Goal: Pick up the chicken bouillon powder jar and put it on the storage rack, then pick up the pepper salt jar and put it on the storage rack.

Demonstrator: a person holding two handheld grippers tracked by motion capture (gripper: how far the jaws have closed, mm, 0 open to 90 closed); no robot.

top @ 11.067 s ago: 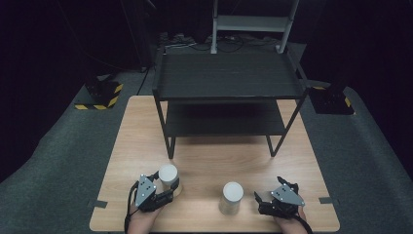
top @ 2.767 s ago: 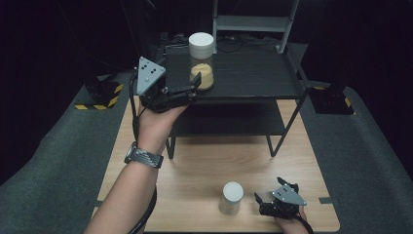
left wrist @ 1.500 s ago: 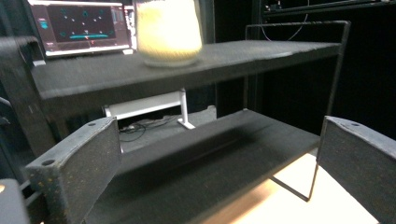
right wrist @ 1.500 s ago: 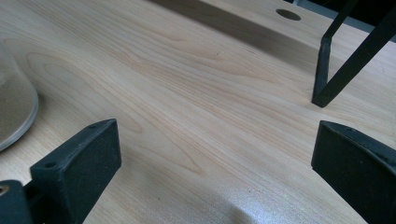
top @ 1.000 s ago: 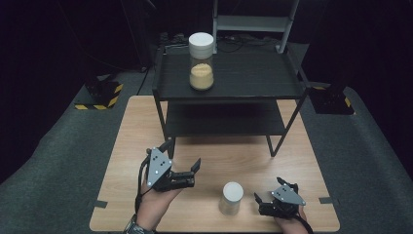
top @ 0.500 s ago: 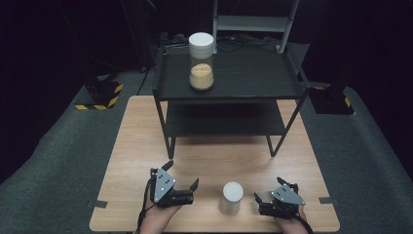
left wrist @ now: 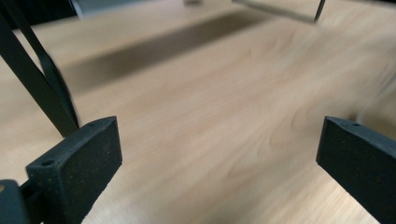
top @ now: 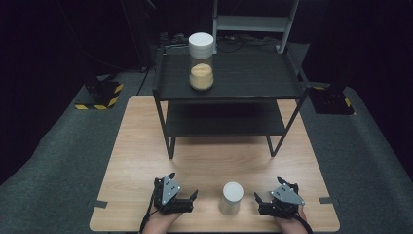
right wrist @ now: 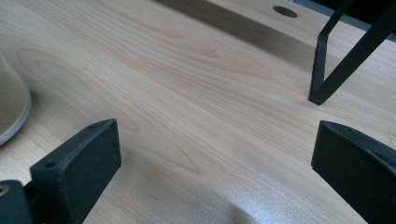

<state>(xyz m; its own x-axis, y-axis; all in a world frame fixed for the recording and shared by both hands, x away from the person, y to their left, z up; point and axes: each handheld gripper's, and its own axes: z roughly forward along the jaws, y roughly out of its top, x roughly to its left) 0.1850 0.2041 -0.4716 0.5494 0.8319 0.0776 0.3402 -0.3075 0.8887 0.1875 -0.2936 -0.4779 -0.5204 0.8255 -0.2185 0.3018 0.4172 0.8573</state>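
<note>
Desk (top: pixel 146 146) of pale wood lies under both our grippers, near its front edge. Our left gripper (top: pixel 191 197) rests low at the front left, its fingers (left wrist: pixel 79 158) spread wide with nothing but bare wood between them; in the left gripper view the picture is blurred, and a black leg of the rack (left wrist: pixel 32 79) rises at the far left. Our right gripper (top: pixel 258 201) sits at the front right, its fingers (right wrist: pixel 79 154) likewise held wide apart and holding nothing, with bare wood grain between them.

Between the two grippers stands a white-lidded jar (top: pixel 231 197), upright on the desk, near both but touching neither. In the right gripper view we see just its rounded base at the left edge (right wrist: pixel 11 107), clear of the left finger.

Farther back a black two-tier rack (top: pixel 229 90) stands on the desk. On its top shelf, toward the left, a taller clear jar with a white lid (top: pixel 201 61) stands upright, partly filled with a tan powder or grain; we cannot tell which. It is well apart from both grippers. The rack's lower shelf is in shadow.
</note>
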